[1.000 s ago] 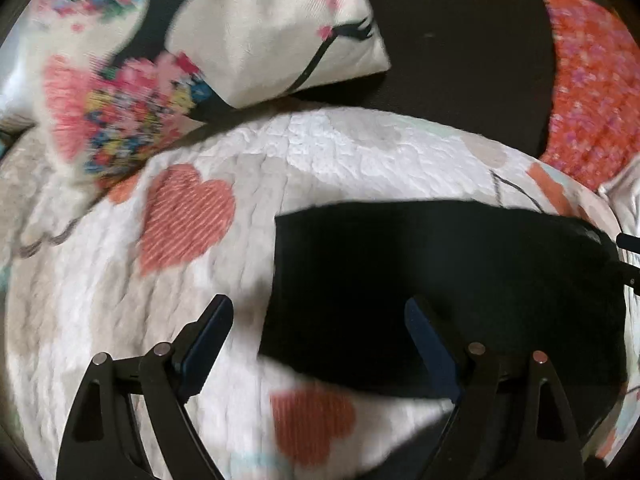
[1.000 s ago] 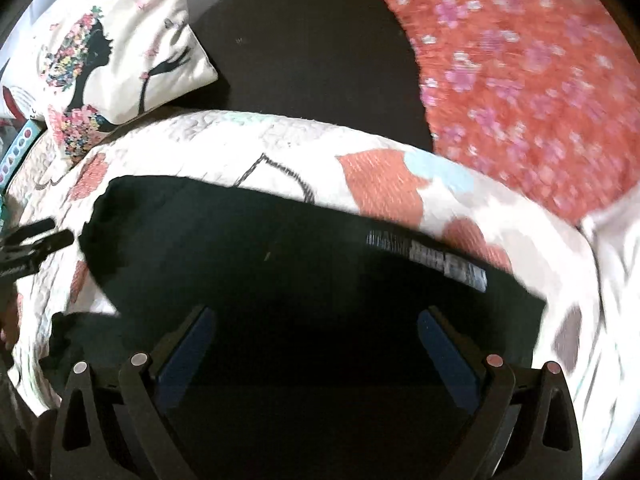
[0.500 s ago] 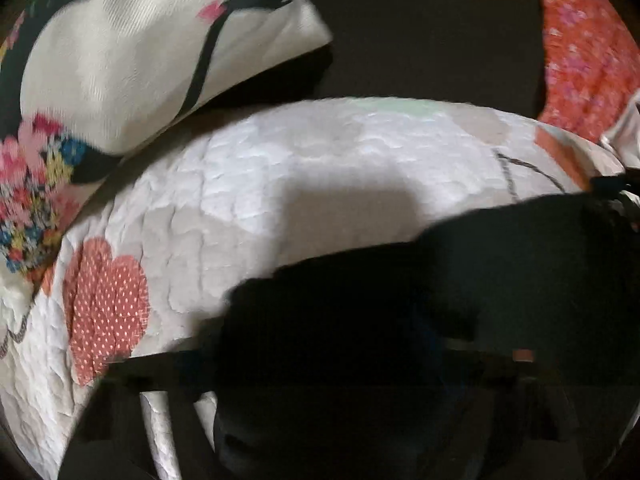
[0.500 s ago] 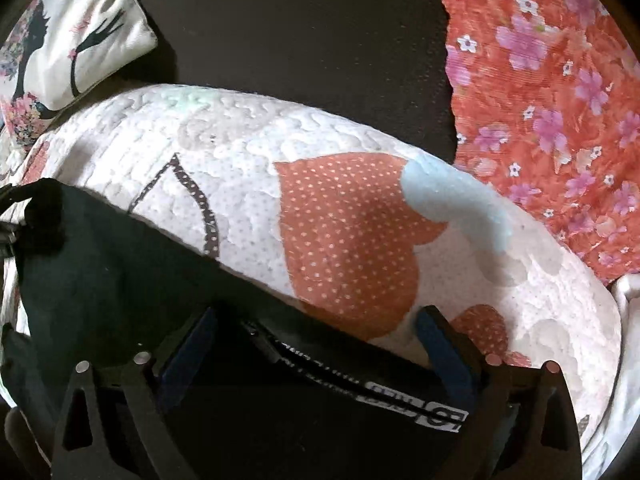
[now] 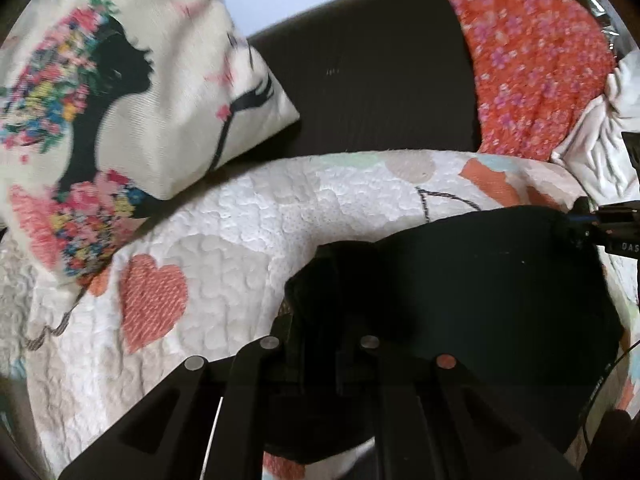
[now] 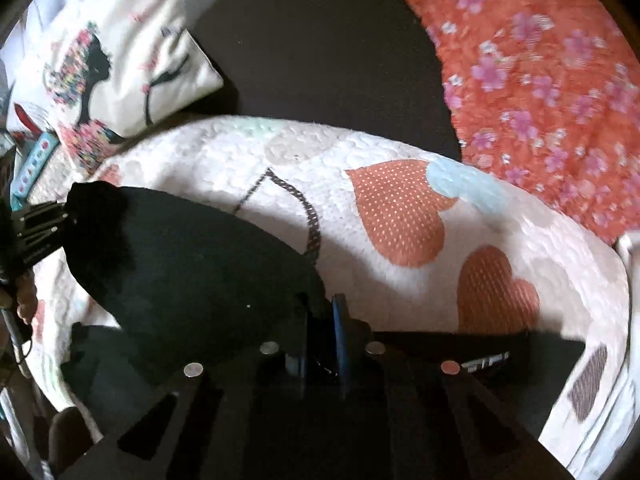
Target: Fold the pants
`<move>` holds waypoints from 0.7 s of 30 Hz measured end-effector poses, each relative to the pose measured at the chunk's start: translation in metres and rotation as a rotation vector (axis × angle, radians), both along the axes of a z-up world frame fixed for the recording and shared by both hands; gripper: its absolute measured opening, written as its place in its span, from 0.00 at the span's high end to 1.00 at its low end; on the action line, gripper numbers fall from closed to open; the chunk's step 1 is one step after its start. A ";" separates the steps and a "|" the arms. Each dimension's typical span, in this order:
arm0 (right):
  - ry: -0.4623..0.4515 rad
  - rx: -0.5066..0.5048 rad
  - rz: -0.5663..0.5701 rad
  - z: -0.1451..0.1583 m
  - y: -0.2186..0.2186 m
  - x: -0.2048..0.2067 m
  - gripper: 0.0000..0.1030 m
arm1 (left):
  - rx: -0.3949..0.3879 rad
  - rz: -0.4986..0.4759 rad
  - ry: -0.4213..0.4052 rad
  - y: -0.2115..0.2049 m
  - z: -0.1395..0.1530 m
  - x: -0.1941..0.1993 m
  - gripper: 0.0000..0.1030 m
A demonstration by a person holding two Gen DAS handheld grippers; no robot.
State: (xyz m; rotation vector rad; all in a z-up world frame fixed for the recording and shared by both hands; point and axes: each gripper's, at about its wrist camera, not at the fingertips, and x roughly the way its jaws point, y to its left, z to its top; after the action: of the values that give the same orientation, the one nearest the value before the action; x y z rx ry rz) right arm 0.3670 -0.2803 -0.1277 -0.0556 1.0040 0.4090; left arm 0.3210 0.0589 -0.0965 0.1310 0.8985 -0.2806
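A white quilt [image 6: 400, 292] with orange hearts carries the black pants [image 6: 192, 264]; a printed cushion [image 6: 120, 68] lies at 10 o'clock

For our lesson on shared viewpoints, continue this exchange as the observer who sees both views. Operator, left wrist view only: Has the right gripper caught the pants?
Observer: Yes. The right gripper has just been closing its jaws, and the edge of the pants is pinched between them.
Operator: Anything to mark that spot?
Observer: White lettering on the black cloth, just to the right of the jaws.
Operator: How does my left gripper look from there?
Observer: The left gripper is at the picture's left border, holding the far corner of the pants.
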 end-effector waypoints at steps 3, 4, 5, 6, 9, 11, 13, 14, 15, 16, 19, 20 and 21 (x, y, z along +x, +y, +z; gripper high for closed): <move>-0.013 -0.006 0.000 0.009 0.002 -0.026 0.89 | -0.014 -0.001 -0.029 0.002 0.009 -0.026 0.91; -0.014 -0.005 0.000 0.010 0.002 -0.032 0.89 | -0.012 -0.002 -0.035 0.000 0.010 -0.030 0.91; -0.016 -0.005 -0.002 0.011 0.003 -0.042 0.89 | -0.011 -0.003 -0.045 0.000 0.011 -0.042 0.91; -0.019 -0.006 -0.003 0.012 0.003 -0.053 0.89 | -0.012 -0.003 -0.050 0.000 0.013 -0.051 0.91; -0.024 -0.011 -0.004 0.011 0.005 -0.083 0.89 | 0.008 -0.010 -0.076 0.000 0.009 -0.081 0.91; -0.016 0.000 -0.005 0.009 0.006 -0.105 0.89 | 0.013 -0.007 -0.080 0.004 0.002 -0.102 0.91; -0.005 0.010 -0.004 0.003 0.006 -0.122 0.89 | 0.011 -0.006 -0.081 0.008 -0.003 -0.119 0.91; 0.005 0.016 -0.007 -0.002 0.007 -0.134 0.89 | 0.015 -0.004 -0.075 0.009 -0.009 -0.130 0.91; 0.016 0.024 -0.009 -0.007 0.007 -0.144 0.89 | 0.020 -0.005 -0.072 0.010 -0.013 -0.136 0.90; 0.026 0.031 -0.010 -0.012 0.008 -0.153 0.89 | 0.030 -0.007 -0.068 0.010 -0.019 -0.145 0.90; 0.074 0.048 -0.021 -0.033 0.010 -0.183 0.89 | 0.084 -0.028 -0.043 0.008 -0.039 -0.169 0.86; 0.092 0.052 -0.025 -0.040 0.011 -0.192 0.89 | 0.109 -0.038 -0.033 0.008 -0.046 -0.179 0.85; 0.118 0.059 -0.030 -0.051 0.012 -0.203 0.89 | 0.132 -0.047 -0.025 0.007 -0.052 -0.185 0.82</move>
State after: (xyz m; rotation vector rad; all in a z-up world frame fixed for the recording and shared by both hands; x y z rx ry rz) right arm 0.1638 -0.2688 -0.1788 0.0370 1.1066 0.4174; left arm 0.1358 0.0663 -0.1482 0.2776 0.8897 -0.2626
